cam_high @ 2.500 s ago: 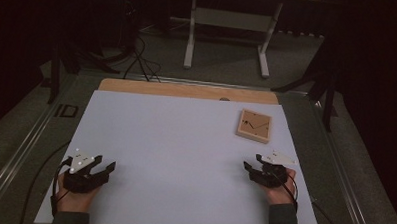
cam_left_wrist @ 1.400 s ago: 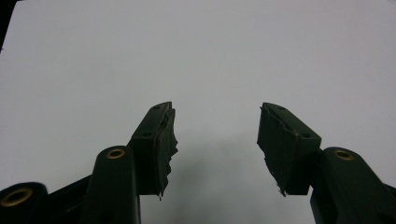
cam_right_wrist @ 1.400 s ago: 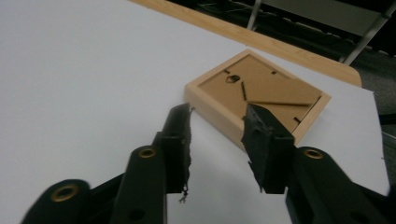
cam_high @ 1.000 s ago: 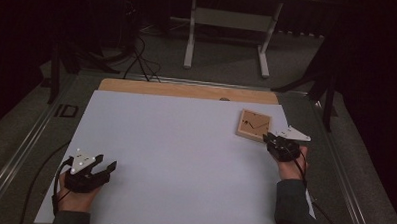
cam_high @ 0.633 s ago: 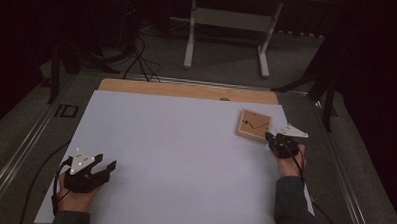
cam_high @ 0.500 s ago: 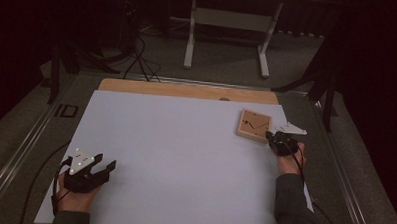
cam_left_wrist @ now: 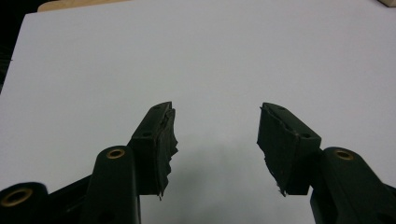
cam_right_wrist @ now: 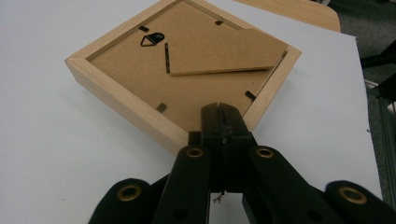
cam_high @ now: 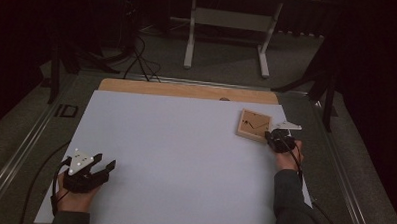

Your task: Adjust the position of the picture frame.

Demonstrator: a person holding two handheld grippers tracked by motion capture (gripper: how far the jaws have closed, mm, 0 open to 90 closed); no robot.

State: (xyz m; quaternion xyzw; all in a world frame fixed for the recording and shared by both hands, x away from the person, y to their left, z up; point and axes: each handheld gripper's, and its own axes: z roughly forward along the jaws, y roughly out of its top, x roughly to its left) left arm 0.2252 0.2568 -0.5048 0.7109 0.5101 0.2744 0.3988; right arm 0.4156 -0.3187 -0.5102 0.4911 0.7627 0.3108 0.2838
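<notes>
The right gripper (cam_right_wrist: pixel 219 112) is seen with its jaws brought fully together, and nothing is pinched between them; over the last second they have just been closing, with no thing caught in the gap. The joined tips are set over the near corner of the wooden picture frame (cam_right_wrist: pixel 184 70), apparently resting on or just above the backing board, though contact cannot be confirmed from the right gripper view. A closed tip of this kind is judged suited to pushing, prodding or sliding under a small part rather than to gripping. The frame lies face down on the white table sheet (cam_high: pixel 185 156), so that its back is offered upward: the folding easel stand (cam_right_wrist: pixel 229 51), the small black hanging loop (cam_right_wrist: pixel 152 39) and the retaining tabs around the inner edge are all exposed, presumably so that the back can be worked on. In the high view the frame (cam_high: pixel 253 125) is found near the sheet's right side, toward the far edge, with the right gripper (cam_high: pixel 279 141) just beside its near right corner. The left gripper (cam_left_wrist: pixel 215 135) is held with its jaws wide apart and empty above bare sheet, and in the high view it (cam_high: pixel 87 170) is parked well apart from the frame at the near left, probably kept clear until needed.
</notes>
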